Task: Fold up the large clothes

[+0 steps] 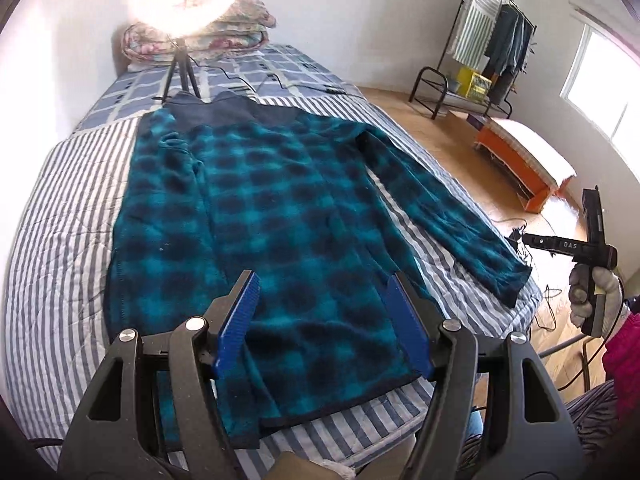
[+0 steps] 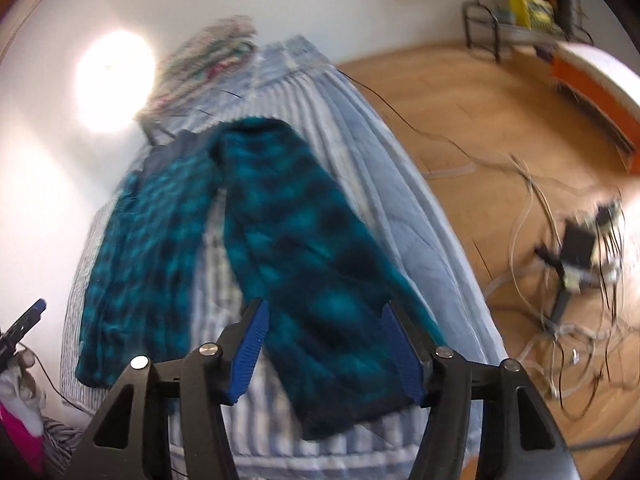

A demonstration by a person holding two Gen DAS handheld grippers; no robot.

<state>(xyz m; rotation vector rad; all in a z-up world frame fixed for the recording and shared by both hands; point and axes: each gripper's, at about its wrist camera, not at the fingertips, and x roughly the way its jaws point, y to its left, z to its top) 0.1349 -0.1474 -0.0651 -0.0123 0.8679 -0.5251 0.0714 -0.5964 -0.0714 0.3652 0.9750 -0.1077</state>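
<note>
- So, biggest thing first: the bed [image 1: 60,208] with its striped cover fills most of the left-wrist view, and it works as the folding surface.
- Spread flat on it is the jacket [image 1: 256,216], a teal-and-navy plaid fleece, collar toward the top of the frame and hem toward the bottom. It takes up the middle of the left view.
- Its left sleeve [image 1: 168,148] looks already laid in along the body at the left of the frame. I'd call that one fold done, though it's a bit hard to be sure.
- Its right sleeve [image 1: 448,204] is stretched straight out toward the lower right, cuff near the bed's edge. In the blurry right-wrist view that sleeve [image 2: 312,256] runs down the centre of the frame.
- Body isn't folded at all yet, so my guess is early days: this sleeve needs to come in, then the body gets folded up.
- Left gripper [image 1: 322,320] sits at the bottom centre over the hem, jaws apart, nothing pinched between them.
- Right gripper [image 2: 324,350] hangs over the cuff end, jaws apart too. The pads don't look pressed on the fabric, so not a grip yet, I reckon.
- Same right gripper shows up small at the right edge of the left view, held in a gloved hand [image 1: 596,296], well apart from the cuff.
</note>
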